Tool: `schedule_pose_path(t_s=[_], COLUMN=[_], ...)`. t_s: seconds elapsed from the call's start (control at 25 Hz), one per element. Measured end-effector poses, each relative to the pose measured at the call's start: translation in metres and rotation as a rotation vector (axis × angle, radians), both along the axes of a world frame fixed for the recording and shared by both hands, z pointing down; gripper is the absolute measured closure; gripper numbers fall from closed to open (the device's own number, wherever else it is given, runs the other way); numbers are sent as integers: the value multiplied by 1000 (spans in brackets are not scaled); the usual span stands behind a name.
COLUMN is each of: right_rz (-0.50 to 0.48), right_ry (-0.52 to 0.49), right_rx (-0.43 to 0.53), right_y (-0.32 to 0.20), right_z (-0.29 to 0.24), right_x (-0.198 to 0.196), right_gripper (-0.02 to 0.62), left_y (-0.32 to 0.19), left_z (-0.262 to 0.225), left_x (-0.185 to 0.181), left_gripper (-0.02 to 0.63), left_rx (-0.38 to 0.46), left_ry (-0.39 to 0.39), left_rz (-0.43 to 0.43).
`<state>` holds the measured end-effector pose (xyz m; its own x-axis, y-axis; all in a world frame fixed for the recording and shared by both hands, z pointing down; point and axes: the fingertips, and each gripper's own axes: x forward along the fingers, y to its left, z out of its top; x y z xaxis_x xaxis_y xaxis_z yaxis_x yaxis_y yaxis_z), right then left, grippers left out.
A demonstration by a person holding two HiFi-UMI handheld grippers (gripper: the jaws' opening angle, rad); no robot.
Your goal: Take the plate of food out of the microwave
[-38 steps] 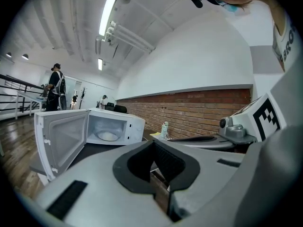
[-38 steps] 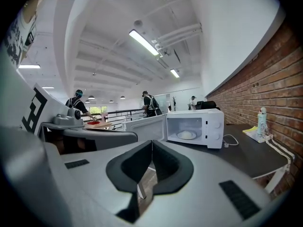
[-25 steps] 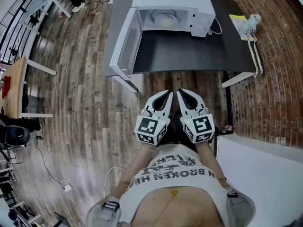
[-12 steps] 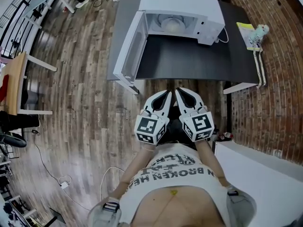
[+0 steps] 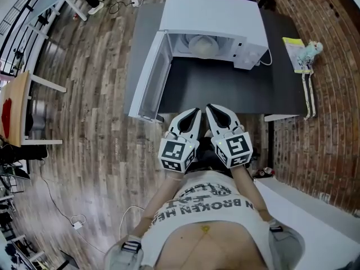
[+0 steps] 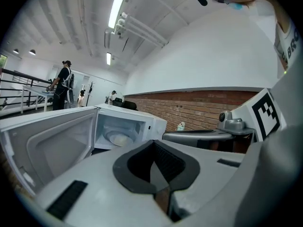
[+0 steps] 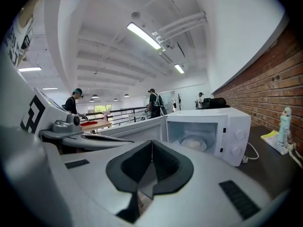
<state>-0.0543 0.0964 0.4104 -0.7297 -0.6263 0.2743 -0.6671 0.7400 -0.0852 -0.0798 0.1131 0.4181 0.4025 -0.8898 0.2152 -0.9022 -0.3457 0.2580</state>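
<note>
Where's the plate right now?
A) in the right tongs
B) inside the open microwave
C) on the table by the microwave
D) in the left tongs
B: the plate sits inside the microwave, whose door is swung open.

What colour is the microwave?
White. The microwave shows best in the head view.

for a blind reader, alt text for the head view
A white microwave sits door open on a dark table, a plate of food inside. Nearer, the left gripper and right gripper are side by side, both shut.
</note>
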Motion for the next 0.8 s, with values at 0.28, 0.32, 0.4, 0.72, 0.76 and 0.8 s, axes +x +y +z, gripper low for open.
schedule_pose_path(t_s=[0.28,0.32,0.4,0.72,0.76,0.8], right_rz=[-12,-13,-13,-16,-16,-17], right_ry=[1,1,-2,-17,-20,-22], right_rx=[-16,-17,-21,-22,-23,-23], right_y=[-50,-57,-69,-112,-117,-122], right_z=[2,3,3,4,4,4], right_x=[7,9,13,31,33,36], right_gripper=[586,586,586,586,586,586], left_y=[-52,-59,-71,-111,-116,-121], left_z=[1,1,2,7,7,6], left_x=[8,10,15,26,28,30], left_gripper=[599,598,598,598,598,599], left_rx=[-11,-13,-19,-25,-21,-18], left_ry=[0,2,8,-48,-55,-60], left_rz=[-4,-4,-3,-26,-28,-30])
